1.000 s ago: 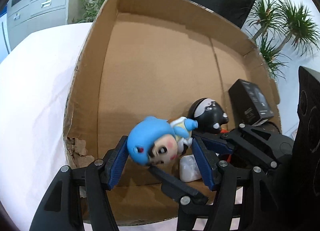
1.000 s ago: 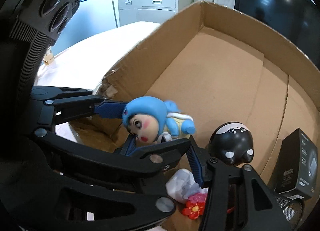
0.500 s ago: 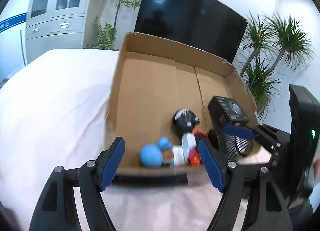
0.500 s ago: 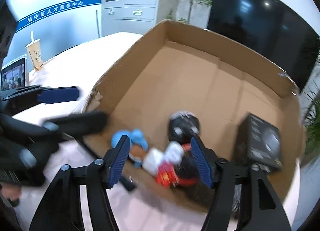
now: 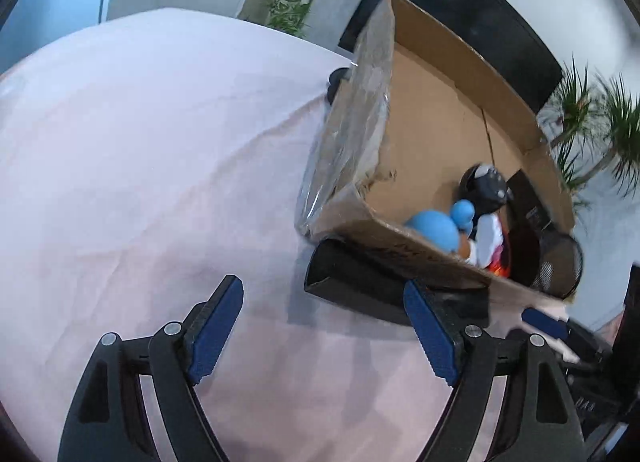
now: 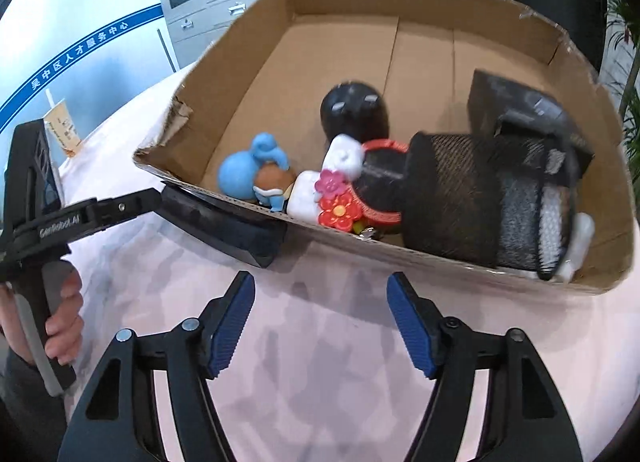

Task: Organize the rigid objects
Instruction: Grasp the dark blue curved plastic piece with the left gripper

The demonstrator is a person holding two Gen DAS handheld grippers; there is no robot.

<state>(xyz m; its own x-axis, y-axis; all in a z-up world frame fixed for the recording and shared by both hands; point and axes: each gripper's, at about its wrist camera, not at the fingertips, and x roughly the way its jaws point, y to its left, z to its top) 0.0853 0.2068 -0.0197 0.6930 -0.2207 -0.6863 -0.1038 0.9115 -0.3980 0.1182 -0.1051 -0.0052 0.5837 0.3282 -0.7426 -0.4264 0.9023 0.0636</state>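
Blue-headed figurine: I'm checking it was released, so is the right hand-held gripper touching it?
Apart. In the right wrist view the right hand-held gripper has nothing between its fingers, over pink cloth outside the cardboard box; the blue-headed figurine lies inside.

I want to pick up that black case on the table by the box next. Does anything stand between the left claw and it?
Nothing visible does. The left claw, jaws opening and empty, has only bare pink tablecloth before the black case. The case lies against the cardboard box at its near wall, partly under it.
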